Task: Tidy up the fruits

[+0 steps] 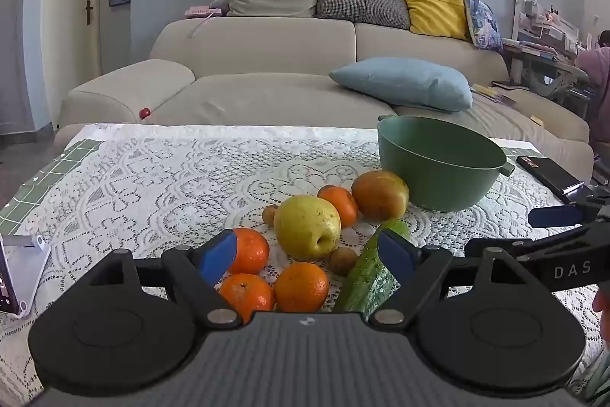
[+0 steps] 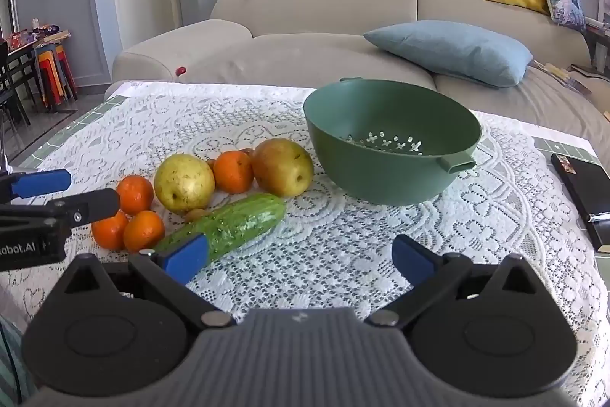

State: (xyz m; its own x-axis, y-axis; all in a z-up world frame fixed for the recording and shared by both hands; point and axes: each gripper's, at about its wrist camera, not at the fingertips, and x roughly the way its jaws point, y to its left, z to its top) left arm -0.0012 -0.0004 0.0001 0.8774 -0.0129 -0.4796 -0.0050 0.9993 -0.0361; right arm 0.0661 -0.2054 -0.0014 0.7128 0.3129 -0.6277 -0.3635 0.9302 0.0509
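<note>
Waiting with both sets of tongs spread wide and grasping nothing, the left gripper (image 1: pixel 307 256) hangs over the fruit pile and the right gripper (image 2: pixel 299 260) over bare lace beside it. The green bowl (image 2: pixel 385 178) is the landmark — a strainer with holes in its floor, nothing in it yet. Every fruit lies on the lace cloth (image 2: pixel 343 254) just left of the bowl, as the right camera sees it: the reddish pear (image 2: pixel 282 166) nearest, almost at the bowl's wall, then an orange (image 2: pixel 233 171), the yellow pear (image 2: pixel 184 182), and three more oranges (image 2: pixel 134 194) farthest off. The cucumber (image 2: pixel 232 224) lies slantwise in front of the pile, its tip toward the bowl.

By my judgement the oranges are light, firm and round, likely to roll — best pinched across the middle. Both pears look heavier and smooth-skinned; a grip at the widest girth should hold without bruising. Stiff and long, the cucumber probably wants a hold near its centre so it does not tip.
</note>
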